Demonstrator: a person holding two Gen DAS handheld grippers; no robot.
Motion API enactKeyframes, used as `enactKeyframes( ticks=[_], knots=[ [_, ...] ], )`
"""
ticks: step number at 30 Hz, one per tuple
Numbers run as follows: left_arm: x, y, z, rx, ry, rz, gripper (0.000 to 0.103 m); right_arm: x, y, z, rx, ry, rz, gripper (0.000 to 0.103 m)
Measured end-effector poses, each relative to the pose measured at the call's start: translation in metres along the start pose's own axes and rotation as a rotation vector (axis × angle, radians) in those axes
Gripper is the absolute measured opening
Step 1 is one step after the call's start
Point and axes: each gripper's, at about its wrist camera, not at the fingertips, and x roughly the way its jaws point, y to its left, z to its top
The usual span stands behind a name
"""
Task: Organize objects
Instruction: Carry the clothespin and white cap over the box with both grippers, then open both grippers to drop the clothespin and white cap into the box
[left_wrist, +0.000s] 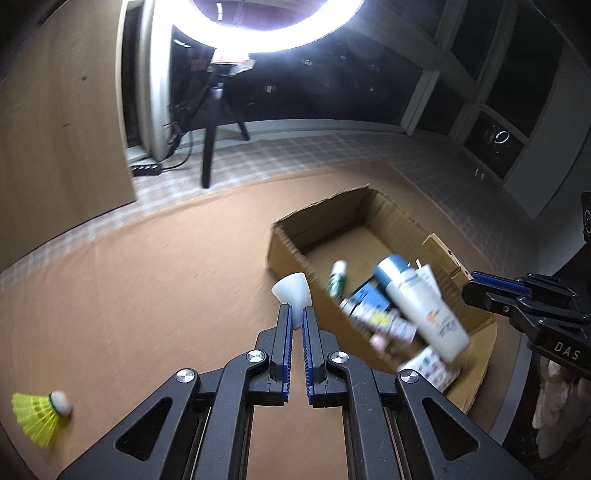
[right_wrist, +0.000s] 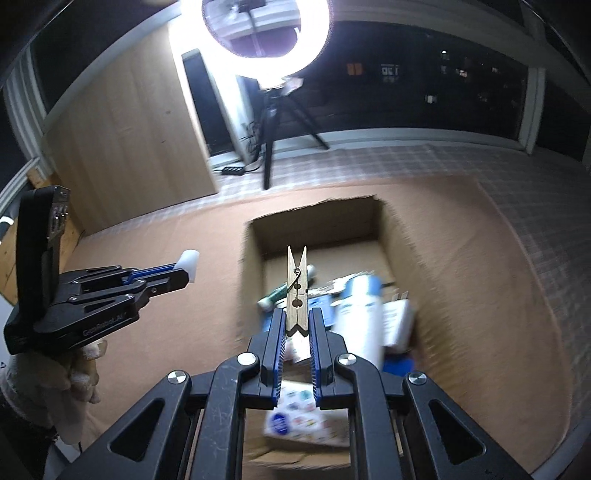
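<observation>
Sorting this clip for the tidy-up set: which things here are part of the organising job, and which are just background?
In the job:
- white funnel, gripped in the left tool
- wooden clothespin, gripped in the right tool
- cardboard box, already holding a white bottle and other small items
- yellow shuttlecock, loose on the brown mat

Background:
- ring light
- tripod
- power strip
</observation>
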Motion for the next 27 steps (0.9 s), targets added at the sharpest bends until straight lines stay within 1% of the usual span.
enactKeyframes(
  ticks=[6, 12, 18, 25, 26, 27],
  knots=[
    [0.029, -0.025, 0.020, 0.018, 0.009, 0.009, 0.005, 0.009, -0.023, 0.013, -0.005, 0.000, -0.020, 0.011],
    [0.049, -0.040, 0.031, 0.031, 0.017, 0.029, 0.006, 0.025, -0.040, 0.021, -0.012, 0.014, -0.034, 0.011],
    [0.064, -0.048, 0.039, 0.038, 0.021, 0.040, 0.006, 0.034, -0.049, 0.024, -0.014, 0.026, -0.041, 0.011],
    [0.070, -0.055, 0.044, 0.052, 0.016, 0.038, 0.006, 0.036, -0.053, 0.025, -0.019, 0.032, -0.045, 0.011],
    [0.070, -0.055, 0.045, 0.051, 0.016, 0.039, 0.008, 0.036, -0.053, 0.025, -0.022, 0.031, -0.048, 0.011],
    [0.070, -0.055, 0.045, 0.050, 0.015, 0.041, 0.015, 0.036, -0.053, 0.026, -0.023, 0.030, -0.051, 0.012]
  ],
)
